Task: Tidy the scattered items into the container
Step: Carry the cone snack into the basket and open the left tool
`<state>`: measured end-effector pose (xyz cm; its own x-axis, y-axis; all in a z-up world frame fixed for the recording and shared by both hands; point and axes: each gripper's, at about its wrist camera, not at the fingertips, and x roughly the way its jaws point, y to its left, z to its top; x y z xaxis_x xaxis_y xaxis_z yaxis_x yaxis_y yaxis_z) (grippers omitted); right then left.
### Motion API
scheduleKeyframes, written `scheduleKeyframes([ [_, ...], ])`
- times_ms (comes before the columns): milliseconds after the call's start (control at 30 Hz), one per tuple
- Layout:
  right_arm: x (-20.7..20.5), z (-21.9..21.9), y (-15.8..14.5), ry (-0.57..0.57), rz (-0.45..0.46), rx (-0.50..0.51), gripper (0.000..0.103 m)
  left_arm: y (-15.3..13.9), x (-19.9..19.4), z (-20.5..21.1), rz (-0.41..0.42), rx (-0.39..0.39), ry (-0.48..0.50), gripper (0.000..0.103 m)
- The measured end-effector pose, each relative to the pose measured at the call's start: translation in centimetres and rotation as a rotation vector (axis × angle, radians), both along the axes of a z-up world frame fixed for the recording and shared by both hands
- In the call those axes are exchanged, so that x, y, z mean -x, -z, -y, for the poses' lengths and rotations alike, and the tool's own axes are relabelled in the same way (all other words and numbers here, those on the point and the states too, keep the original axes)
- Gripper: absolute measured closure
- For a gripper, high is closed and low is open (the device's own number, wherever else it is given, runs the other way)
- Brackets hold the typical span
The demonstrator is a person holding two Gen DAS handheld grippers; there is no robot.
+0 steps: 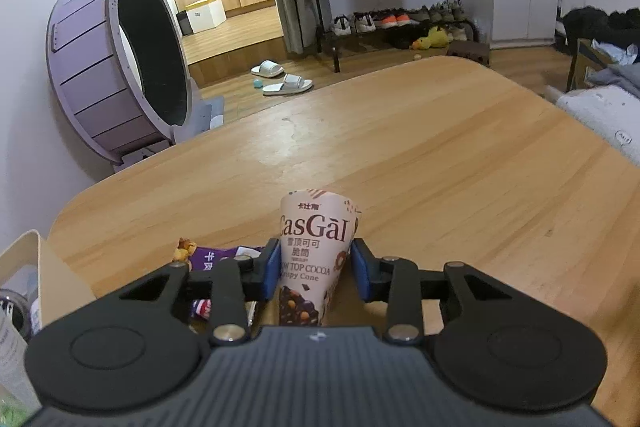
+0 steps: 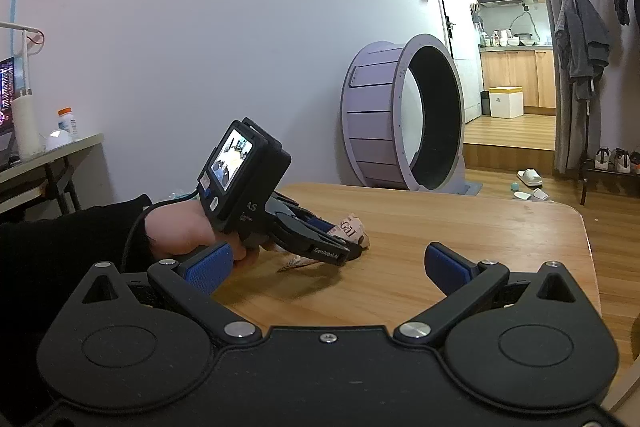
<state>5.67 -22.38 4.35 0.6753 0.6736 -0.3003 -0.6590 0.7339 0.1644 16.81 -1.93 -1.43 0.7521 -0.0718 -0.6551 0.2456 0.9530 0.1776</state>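
While the left gripper (image 1: 315, 269) fingers pinch a cone-shaped snack pack (image 1: 316, 251) off the wooden surface (image 1: 440, 155), apparently for binning, the right gripper (image 2: 326, 267) waits, fingers spread.

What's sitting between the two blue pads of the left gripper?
A cone-shaped snack wrapper lies between the left gripper's pads, wide end pointing away, on the table. The left wrist view shows it best.
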Motion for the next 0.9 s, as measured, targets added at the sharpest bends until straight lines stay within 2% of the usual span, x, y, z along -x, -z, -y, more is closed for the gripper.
scheduleKeyframes([
  [500, -0.6, -1.1, -0.3, -0.038, -0.008, -0.042, 0.000, -6.3, 8.2, -2.6, 0.166, 0.092, -0.022, 0.068],
  [700, -0.6, -3.2, -0.1, -0.108, -0.022, -0.041, 0.000, -8.7, 10.8, -7.0, 0.218, 0.118, -0.111, 0.068],
  [900, -0.5, -4.8, 0.4, -0.147, -0.033, -0.019, 0.000, -10.4, 11.8, -12.7, 0.250, 0.119, -0.254, 0.068],
])
